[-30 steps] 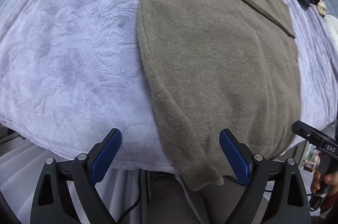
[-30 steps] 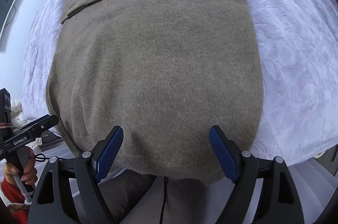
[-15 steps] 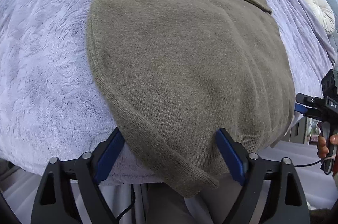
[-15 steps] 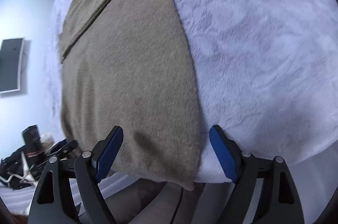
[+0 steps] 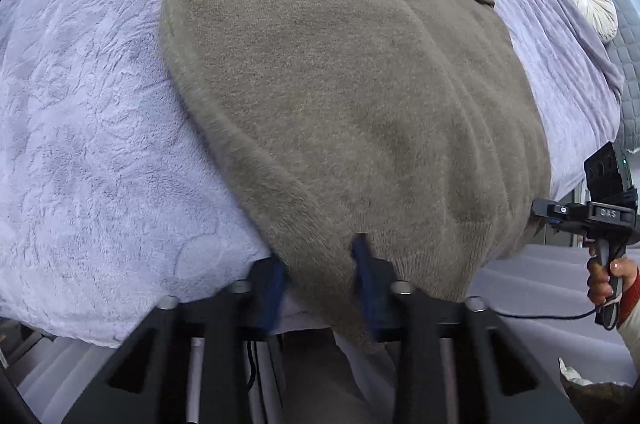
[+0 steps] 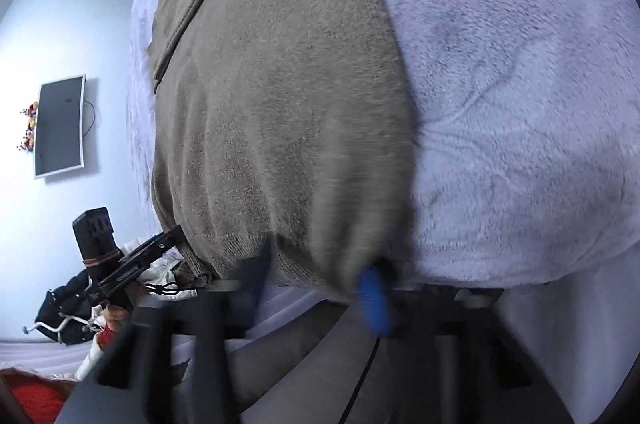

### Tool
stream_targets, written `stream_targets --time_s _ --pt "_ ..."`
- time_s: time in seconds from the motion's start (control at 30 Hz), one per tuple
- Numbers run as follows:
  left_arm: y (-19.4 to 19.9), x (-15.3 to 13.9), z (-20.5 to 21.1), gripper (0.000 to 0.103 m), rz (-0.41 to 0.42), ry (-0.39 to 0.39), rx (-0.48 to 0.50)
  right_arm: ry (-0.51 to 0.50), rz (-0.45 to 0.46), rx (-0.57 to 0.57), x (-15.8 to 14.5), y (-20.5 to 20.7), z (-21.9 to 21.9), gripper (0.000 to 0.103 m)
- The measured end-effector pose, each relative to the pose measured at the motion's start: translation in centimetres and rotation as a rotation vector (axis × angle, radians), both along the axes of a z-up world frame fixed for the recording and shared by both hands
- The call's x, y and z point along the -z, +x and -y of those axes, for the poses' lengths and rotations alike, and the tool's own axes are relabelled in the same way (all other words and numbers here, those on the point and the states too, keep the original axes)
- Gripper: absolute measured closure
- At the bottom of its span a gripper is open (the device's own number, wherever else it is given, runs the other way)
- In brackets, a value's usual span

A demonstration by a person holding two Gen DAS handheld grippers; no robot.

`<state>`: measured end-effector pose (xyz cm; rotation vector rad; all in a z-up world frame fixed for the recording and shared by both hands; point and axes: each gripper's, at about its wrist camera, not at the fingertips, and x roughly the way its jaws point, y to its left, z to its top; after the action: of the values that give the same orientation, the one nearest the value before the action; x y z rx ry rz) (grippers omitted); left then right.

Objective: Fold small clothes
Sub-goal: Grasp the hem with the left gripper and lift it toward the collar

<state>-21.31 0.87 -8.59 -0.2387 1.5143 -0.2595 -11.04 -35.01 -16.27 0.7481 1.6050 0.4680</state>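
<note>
Two hand-held grippers pinching sweater hem on bed.
Left hand-held gripper (image 5: 320, 280) and right hand-held gripper (image 6: 316, 280), jaws just closing, are clamping the olive sweater's (image 5: 344, 95) near edge; it is lying flat on the lavender blanket (image 5: 92, 127).

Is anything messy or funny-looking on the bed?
Nothing is torn or spilled. The brown sweater lies mostly flat on the fuzzy blanket, but its bottom edge hangs over the side of the bed. It bunches into small wrinkles where the left gripper and right gripper pinch it.
</note>
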Motion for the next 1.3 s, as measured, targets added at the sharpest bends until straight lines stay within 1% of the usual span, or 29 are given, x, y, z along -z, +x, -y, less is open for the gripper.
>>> stream_targets --time_s 0.03,0.1,0.13,0.2,0.23,0.27,0.4,0.47,0.57,0.73,0.77,0.87,0.97,1.0,1.07,1.13,1.2,1.23,1.3 --pt "0.0 -0.1 -0.5 0.079 0.001 -0.025 -0.01 0.016 -0.001 0.012 0.0 -0.1 0.1 0.091" --pt "-0.1 -0.8 -2.0 0.081 0.003 -0.082 -0.04 0.056 0.014 0.037 -0.6 0.2 0.0 0.091" --pt "-0.2 -1.2 -2.6 0.083 0.009 -0.115 -0.06 0.088 0.02 0.056 -1.0 0.3 0.1 0.091" --pt "-0.2 -2.2 -3.9 0.083 0.02 -0.186 -0.104 0.163 0.034 0.089 -1.8 0.2 0.4 0.091" --pt "-0.1 -2.8 -4.5 0.086 0.027 -0.214 -0.12 0.196 0.039 0.101 -2.3 0.3 0.5 0.091" --pt "0.0 -3.3 -5.0 0.087 0.034 -0.242 -0.134 0.226 0.044 0.109 -2.8 0.7 0.3 0.091" --pt "1.1 -5.0 -6.4 0.087 0.053 -0.303 -0.185 0.32 0.066 0.128 -4.5 2.7 -0.7 0.091" --pt "2.0 -5.8 -7.0 0.087 0.067 -0.328 -0.216 0.36 0.082 0.136 -5.4 4.5 -1.0 0.091" --pt "4.1 -7.4 -8.0 0.087 0.112 -0.346 -0.26 0.422 0.12 0.152 -7.3 8.2 -1.0 0.091" --pt "9.8 -9.7 -10.4 0.087 0.217 -0.37 -0.362 0.507 0.191 0.161 -9.9 15.8 -2.1 0.091" --pt "11.2 -9.9 -10.9 0.087 0.236 -0.363 -0.376 0.519 0.201 0.163 -10.2 17.5 -2.3 0.091" --pt "16.4 -10.1 -11.7 0.087 0.291 -0.296 -0.405 0.541 0.225 0.174 -10.6 23.0 -2.8 0.091" --pt "21.9 -8.5 -11.7 0.087 0.308 -0.252 -0.426 0.53 0.226 0.194 -9.7 28.7 -2.7 0.091" --pt "23.9 -7.6 -11.8 0.087 0.301 -0.236 -0.432 0.515 0.216 0.203 -8.8 30.7 -2.4 0.091" --pt "27.2 -5.2 -11.8 0.087 0.268 -0.199 -0.437 0.459 0.181 0.21 -5.9 34.8 -2.3 0.091" --pt "30.4 -2.2 -11.4 0.087 0.217 -0.118 -0.431 0.376 0.132 0.192 -2.7 37.2 -2.2 0.091" --pt "32.1 -0.1 -11.1 0.087 0.18 -0.057 -0.42 0.285 0.087 0.172 0.4 38.8 -2.5 0.091" --pt "32.8 0.9 -11.0 0.087 0.164 -0.037 -0.419 0.257 0.068 0.174 1.7 39.2 -2.5 0.091" --pt "33.2 1.5 -11.2 0.086 0.154 -0.045 -0.441 0.244 0.037 0.199 3.5 39.7 -2.3 0.089"
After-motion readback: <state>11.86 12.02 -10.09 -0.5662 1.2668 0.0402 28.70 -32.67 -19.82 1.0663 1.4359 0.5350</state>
